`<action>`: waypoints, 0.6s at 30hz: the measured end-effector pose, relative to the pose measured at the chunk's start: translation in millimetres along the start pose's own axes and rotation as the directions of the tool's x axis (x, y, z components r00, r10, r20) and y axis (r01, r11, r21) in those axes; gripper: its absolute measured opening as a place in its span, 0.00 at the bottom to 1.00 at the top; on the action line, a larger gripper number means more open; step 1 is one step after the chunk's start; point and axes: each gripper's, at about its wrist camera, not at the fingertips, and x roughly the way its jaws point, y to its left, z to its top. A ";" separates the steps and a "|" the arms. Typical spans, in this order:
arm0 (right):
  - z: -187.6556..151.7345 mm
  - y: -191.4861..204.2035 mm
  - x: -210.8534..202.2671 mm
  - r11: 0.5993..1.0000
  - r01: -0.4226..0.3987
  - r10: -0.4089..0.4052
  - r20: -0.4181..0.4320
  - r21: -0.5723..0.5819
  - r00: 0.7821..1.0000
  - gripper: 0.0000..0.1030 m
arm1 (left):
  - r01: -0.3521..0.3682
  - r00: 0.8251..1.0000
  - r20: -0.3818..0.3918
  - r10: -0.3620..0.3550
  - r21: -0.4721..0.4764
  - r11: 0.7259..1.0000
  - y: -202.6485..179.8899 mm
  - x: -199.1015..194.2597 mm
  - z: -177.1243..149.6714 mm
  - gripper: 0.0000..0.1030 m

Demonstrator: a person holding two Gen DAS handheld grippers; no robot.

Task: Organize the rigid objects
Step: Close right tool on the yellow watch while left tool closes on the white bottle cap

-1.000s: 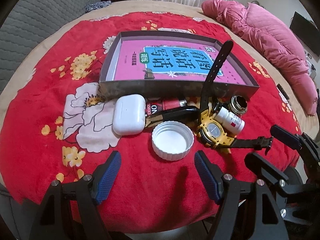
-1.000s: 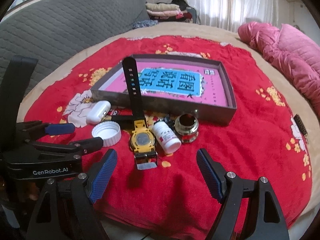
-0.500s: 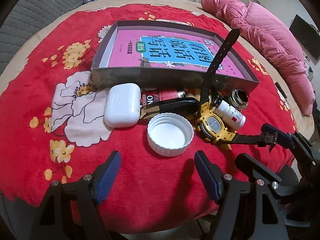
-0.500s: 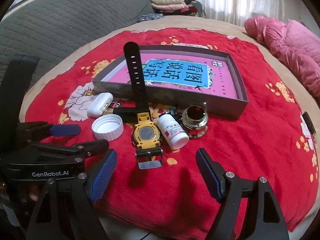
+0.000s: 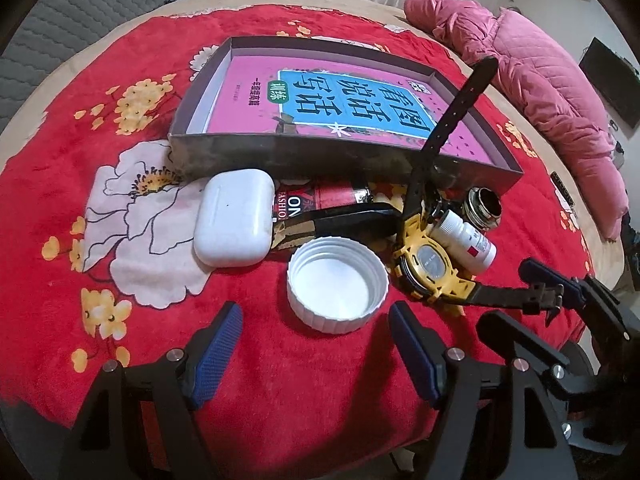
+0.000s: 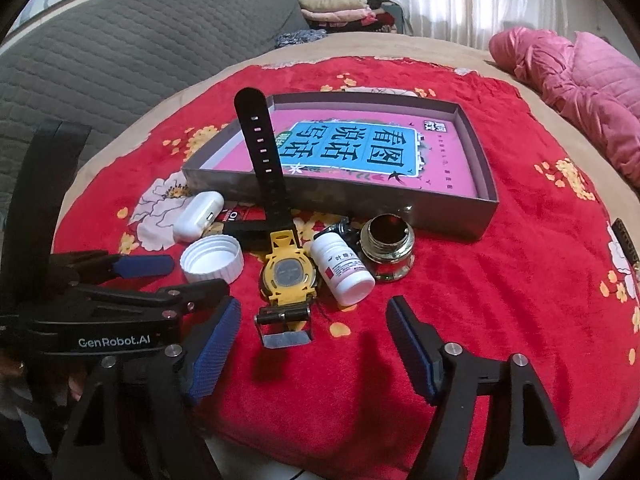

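Nearest me: both grippers above the red cloth (image 6: 500, 280).
My left gripper (image 5: 316, 350) gapes, empty, before the white cap (image 5: 337, 285); my right gripper (image 6: 314, 338), jaws just narrowing, holds nothing; yellow watch (image 6: 287, 274), pill bottle (image 6: 344, 272), then gray box (image 6: 360, 200) beyond.

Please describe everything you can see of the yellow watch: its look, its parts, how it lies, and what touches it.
The yellow watch has a chunky yellow case, plastic by its look, around a round grey face, with black straps. It lies on the red cloth in front of the grey box. One strap with a row of holes stands up against the box wall; the other lies flat and ends in a metal buckle. A small white bottle lies close against its side. No gripper touches it.
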 end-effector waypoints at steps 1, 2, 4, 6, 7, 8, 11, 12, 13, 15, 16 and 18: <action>0.0 0.5 0.5 1.000 -0.001 0.001 0.001 -0.001 1.000 0.69 | 0.000 1.000 0.000 0.000 -0.001 1.000 -0.1 1.1 0.8 0.73; 0.1 0.8 1.0 1.000 -0.004 0.004 0.002 -0.002 1.000 0.66 | 0.002 1.000 0.001 -0.002 0.000 1.000 -0.3 1.5 1.2 0.73; 0.0 1.2 1.3 1.000 -0.009 0.009 0.006 -0.004 1.000 0.61 | 0.007 1.000 0.004 -0.007 -0.004 1.000 0.0 2.0 2.0 0.72; 0.5 1.3 1.0 1.000 -0.013 0.013 0.013 -0.009 1.000 0.56 | 0.014 1.000 0.005 -0.014 -0.010 1.000 0.8 2.3 3.3 0.72; 0.9 2.0 1.4 1.000 -0.014 0.014 0.016 -0.011 1.000 0.55 | 0.017 1.000 0.006 -0.017 -0.013 1.000 1.6 2.6 3.7 0.72; 1.2 2.1 1.2 1.000 -0.017 0.018 0.020 -0.013 1.000 0.51 | 0.020 1.000 0.006 -0.020 -0.017 1.000 2.3 2.8 4.1 0.72; 1.6 2.6 2.1 0.999 -0.029 0.030 0.025 -0.016 0.999 0.43 | 0.024 1.000 0.007 -0.024 -0.020 1.000 3.0 3.4 5.1 0.72; 1.8 2.2 2.7 0.999 -0.033 0.033 0.024 -0.015 0.999 0.42 | 0.023 1.000 0.008 -0.023 -0.021 1.000 3.0 3.8 5.3 0.71; 1.8 1.9 3.1 0.999 -0.034 0.034 0.024 -0.014 0.999 0.41 | 0.023 1.000 0.009 -0.023 -0.023 0.999 2.9 3.8 5.2 0.71; 2.0 1.5 3.8 0.999 -0.036 0.037 0.026 -0.014 0.999 0.38 | 0.024 1.000 0.010 -0.024 -0.025 0.999 3.8 2.7 4.6 0.71; 2.1 1.4 3.8 0.999 -0.038 0.039 0.028 -0.016 0.999 0.37 | 0.024 1.000 0.011 -0.024 -0.028 0.999 4.0 2.6 4.6 0.71; 2.6 2.3 3.7 0.999 -0.044 0.045 0.032 -0.023 0.998 0.33 | 0.024 1.000 0.012 -0.023 -0.034 0.999 4.5 2.8 4.2 0.70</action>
